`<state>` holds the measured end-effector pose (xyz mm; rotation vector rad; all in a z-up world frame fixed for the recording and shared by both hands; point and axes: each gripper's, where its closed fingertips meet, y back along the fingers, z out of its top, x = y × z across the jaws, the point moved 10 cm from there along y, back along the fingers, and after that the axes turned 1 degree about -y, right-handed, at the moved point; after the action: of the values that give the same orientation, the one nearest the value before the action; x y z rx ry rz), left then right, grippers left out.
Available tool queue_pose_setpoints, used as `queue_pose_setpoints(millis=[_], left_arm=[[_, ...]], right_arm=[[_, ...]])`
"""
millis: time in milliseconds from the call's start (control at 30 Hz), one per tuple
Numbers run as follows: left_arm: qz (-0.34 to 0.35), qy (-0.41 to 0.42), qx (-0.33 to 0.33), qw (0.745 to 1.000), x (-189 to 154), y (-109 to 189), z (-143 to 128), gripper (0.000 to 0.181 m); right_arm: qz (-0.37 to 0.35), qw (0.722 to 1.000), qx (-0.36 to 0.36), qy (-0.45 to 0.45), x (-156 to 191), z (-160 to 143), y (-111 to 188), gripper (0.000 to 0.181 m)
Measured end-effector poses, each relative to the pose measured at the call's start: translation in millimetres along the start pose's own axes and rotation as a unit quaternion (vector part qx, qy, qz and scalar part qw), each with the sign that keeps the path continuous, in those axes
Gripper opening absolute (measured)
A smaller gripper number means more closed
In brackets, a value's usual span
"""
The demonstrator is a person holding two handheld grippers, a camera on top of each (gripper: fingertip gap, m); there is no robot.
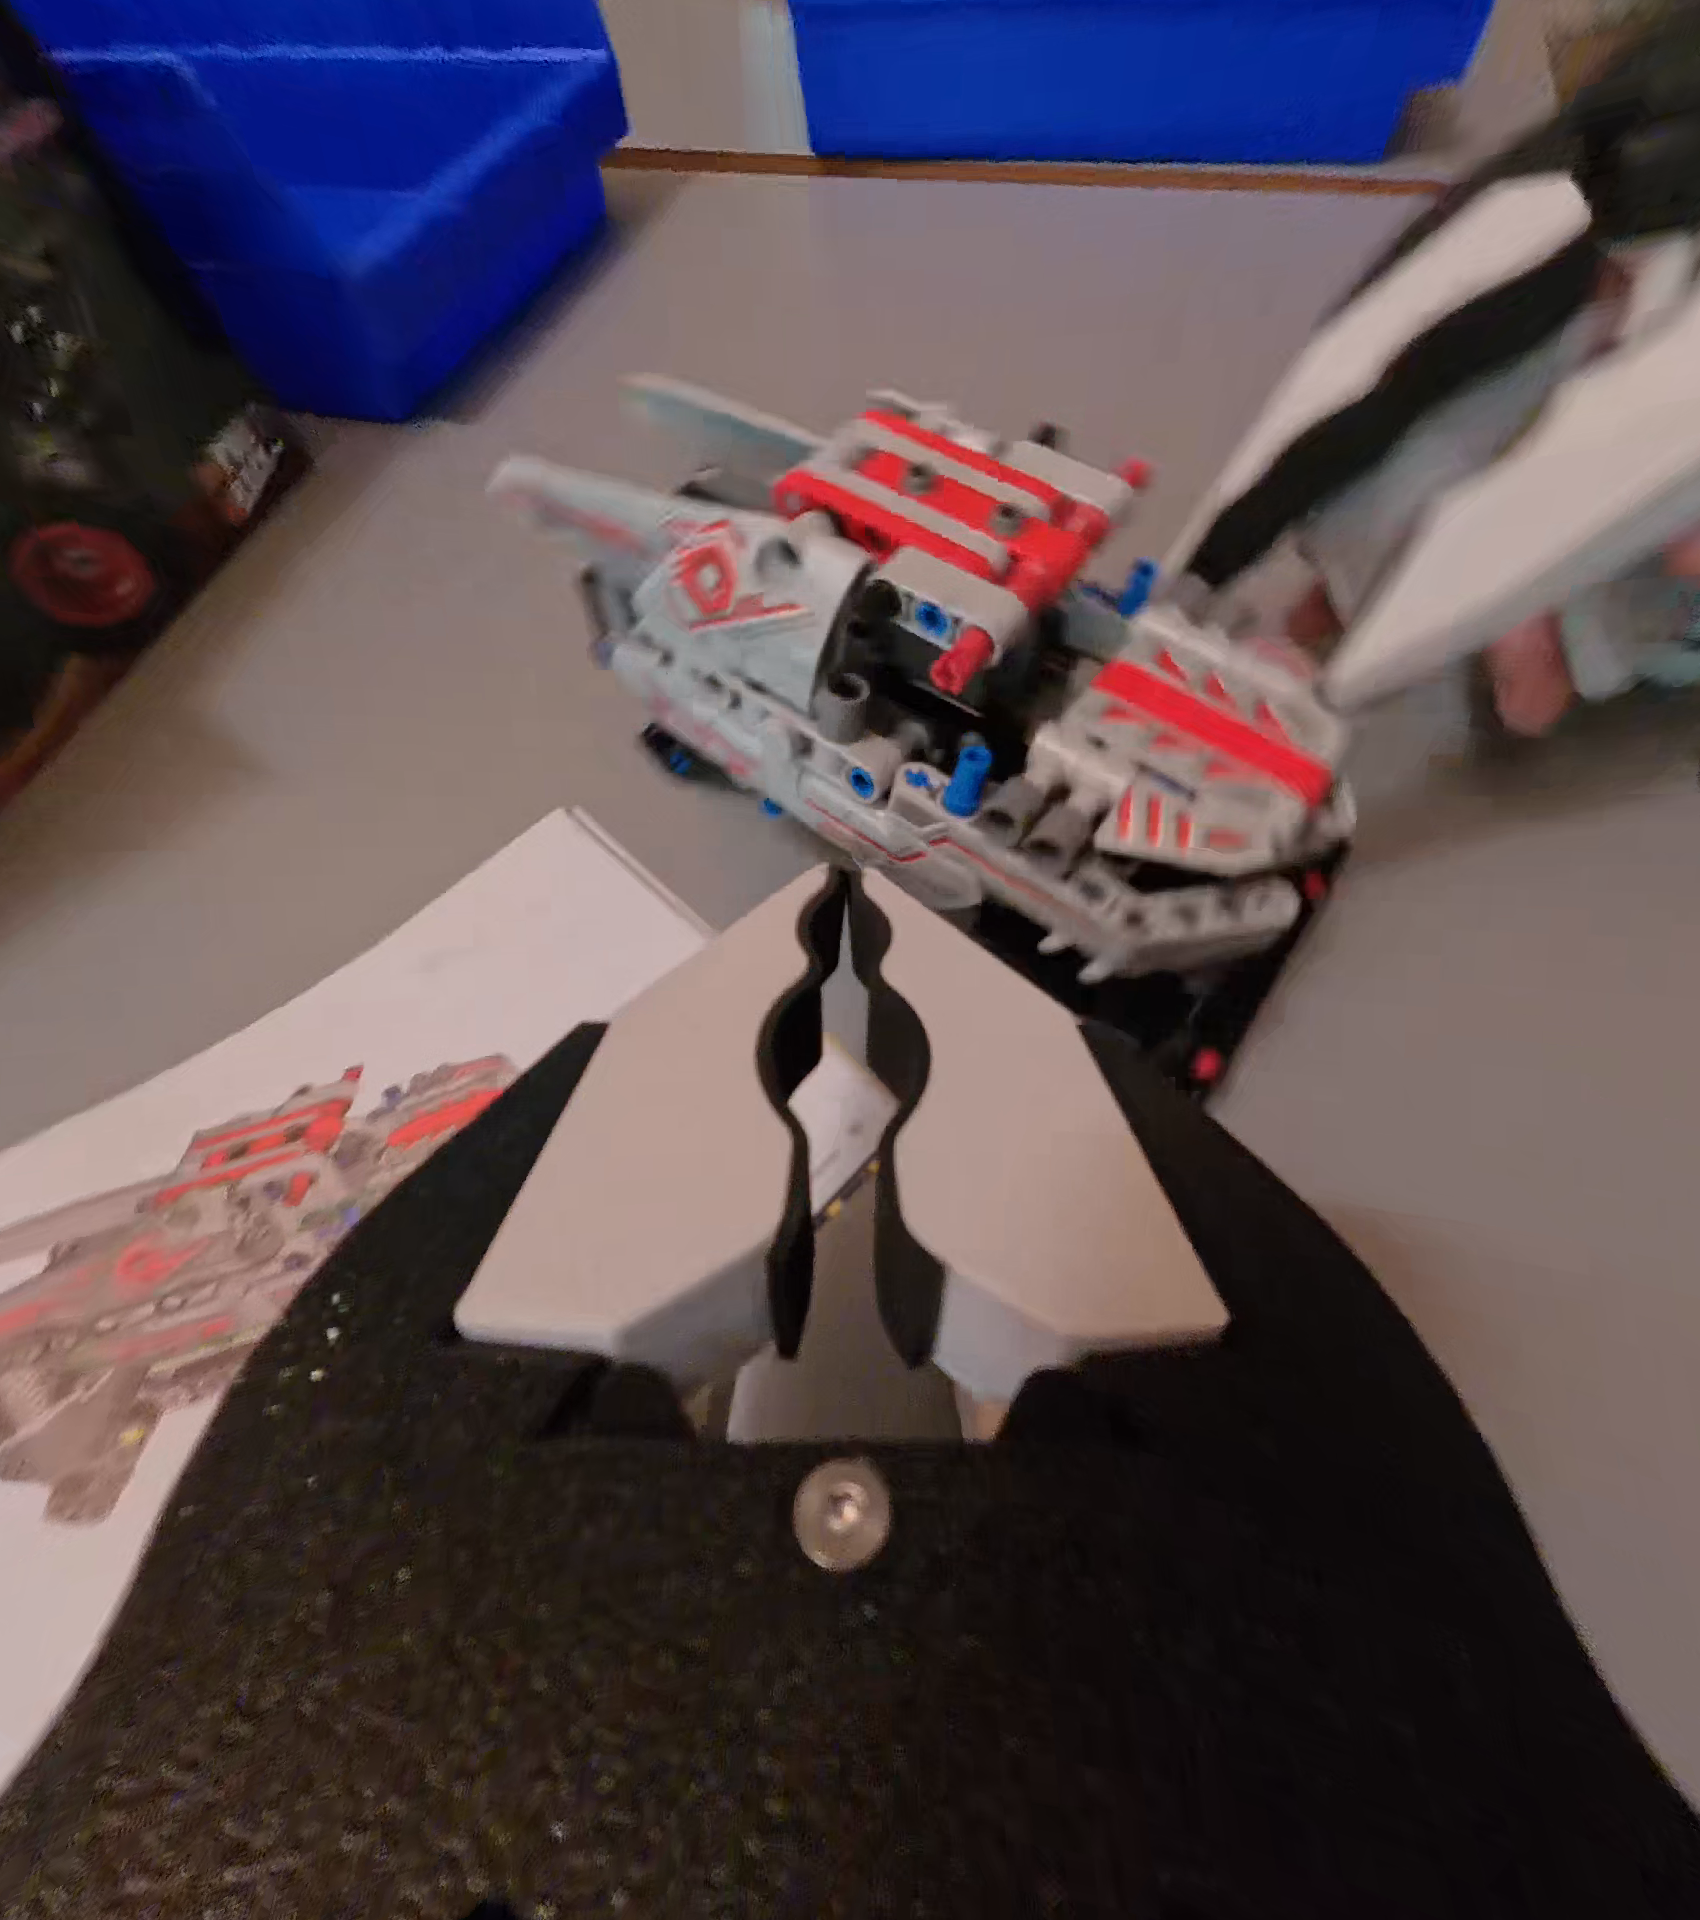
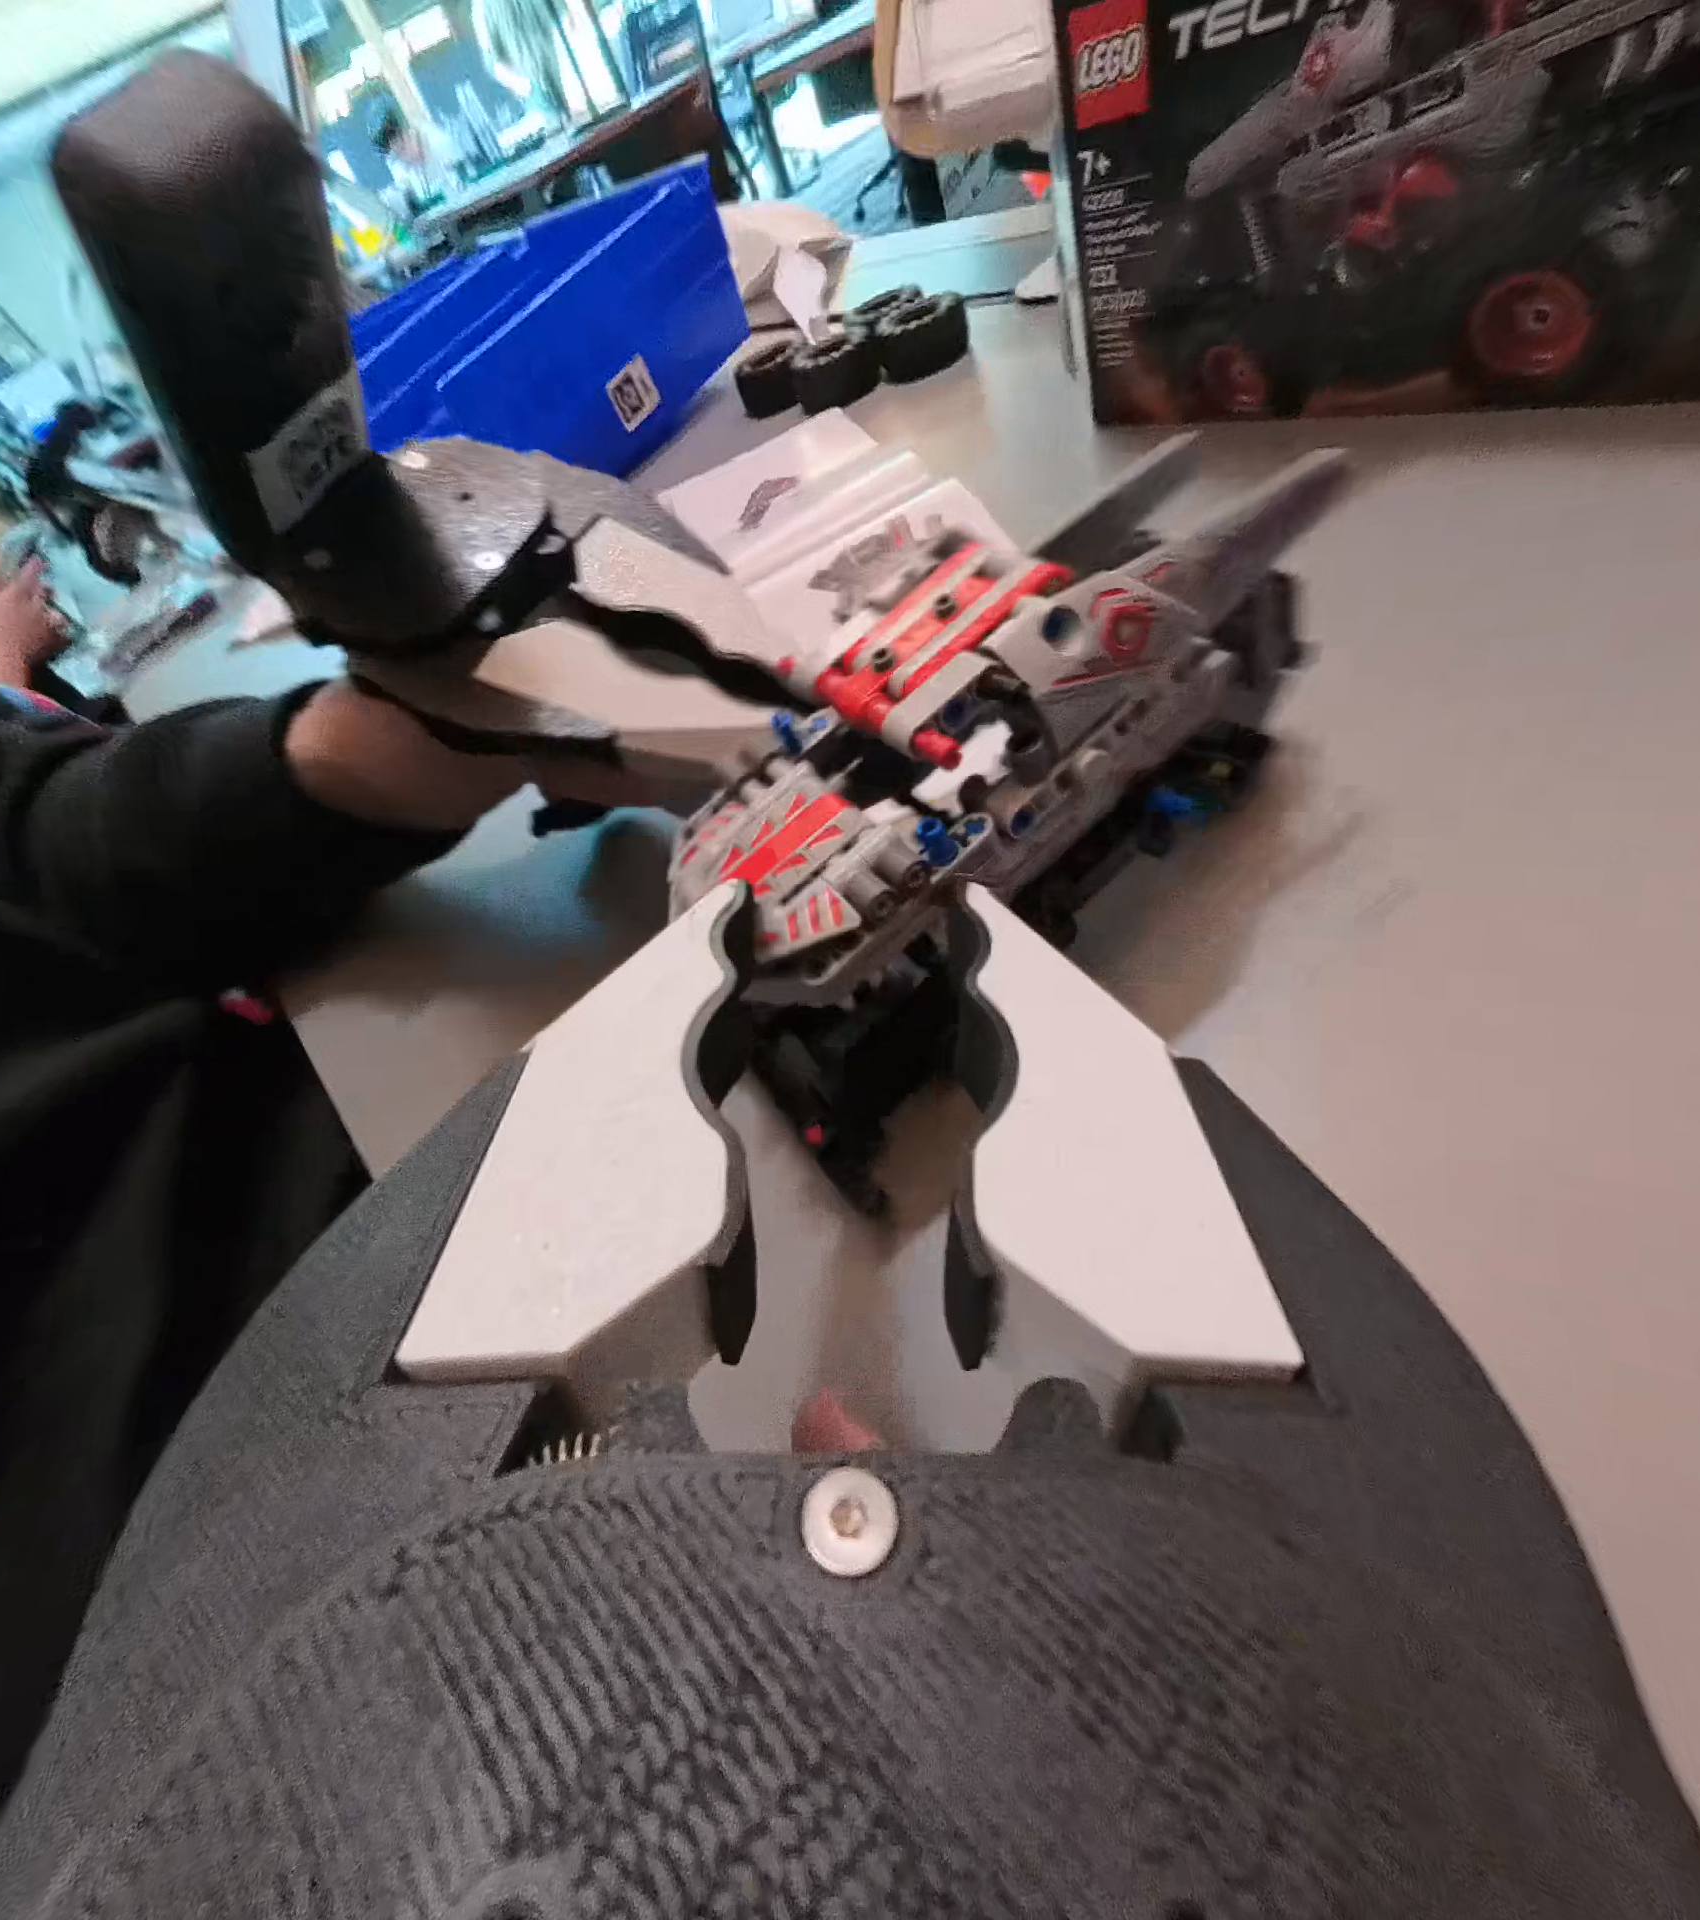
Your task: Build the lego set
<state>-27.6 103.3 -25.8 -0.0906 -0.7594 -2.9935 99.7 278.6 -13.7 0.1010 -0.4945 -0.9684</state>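
A grey and red Lego vehicle model (image 1: 929,665) lies on the grey table (image 1: 1448,1143); it also shows in the right wrist view (image 2: 981,707). My left gripper (image 1: 841,883) is shut, with nothing visible between its fingers, and its tip is at the model's near side. In the right wrist view the left gripper (image 2: 789,686) touches the model by the red beams. My right gripper (image 2: 851,925) is open, and its fingers straddle the model's front end. It also shows in the left wrist view (image 1: 1267,623).
An open instruction booklet (image 1: 202,1195) lies left of the model. Blue bins (image 1: 358,208) stand at the table's back. The set's box (image 2: 1448,208) stands beyond the model. Several black tyres (image 2: 846,348) sit near a blue bin (image 2: 565,312). A person's sleeve (image 2: 98,831) is at left. The tips of one gripper are about 8 cm away from the tips of the other.
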Motion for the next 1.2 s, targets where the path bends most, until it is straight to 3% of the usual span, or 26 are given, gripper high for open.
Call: queue_pose_setpoints(millis=[100, 200, 267, 333, 500, 600, 767, 967, 1100, 1200], left_arm=[[-0.034, 0.002, -0.022, 0.999, 10.8, 13.0, -6.5, 0.004], [-0.060, -0.040, -0.047, 0.996, 13.4, 32.6, -10.1, 0.011], [-0.071, -0.067, -0.050, 0.994, 13.8, 40.0, -13.9, 0.018], [-0.101, -0.075, -0.062, 0.990, 13.0, 42.5, -15.4, 0.019], [-0.176, 0.011, -0.082, 0.981, 21.7, 36.6, -12.9, 0.021], [-0.219, 0.095, -0.067, 0.969, 34.0, 32.1, -10.9, 0.023], [-0.296, 0.213, -0.025, 0.931, 44.8, 21.8, -12.4, 0.025], [-0.398, 0.383, 0.036, 0.833, 55.2, 6.6, -17.7, 0.034], [-0.440, 0.423, 0.057, 0.790, 58.9, -1.2, -21.6, 0.046], [-0.457, 0.446, 0.067, 0.766, 63.8, -8.2, -19.9, 0.040]], right_arm=[[-0.001, 1.000, -0.003, 0.014, 22.4, -4.2, -9.5, 0.035], [-0.086, 0.984, -0.039, 0.149, 33.4, 12.2, 10.7, 0.042], [-0.087, 0.963, -0.026, 0.255, 52.5, 22.3, 17.4, 0.036], [-0.088, 0.948, 0.007, 0.305, 70.6, 27.4, 6.0, 0.045], [-0.143, 0.909, 0.122, 0.371, 74.4, 13.6, -37.2, 0.054], [-0.126, 0.925, 0.132, 0.334, 71.3, 9.3, -45.8, 0.049], [-0.153, 0.923, 0.139, 0.325, 67.0, 6.7, -52.0, 0.050], [-0.155, 0.894, 0.160, 0.390, 65.0, 2.5, -59.8, 0.056], [-0.133, 0.901, 0.141, 0.389, 63.9, 2.5, -63.1, 0.059], [-0.130, 0.899, 0.145, 0.392, 61.6, 4.9, -64.4, 0.056]])
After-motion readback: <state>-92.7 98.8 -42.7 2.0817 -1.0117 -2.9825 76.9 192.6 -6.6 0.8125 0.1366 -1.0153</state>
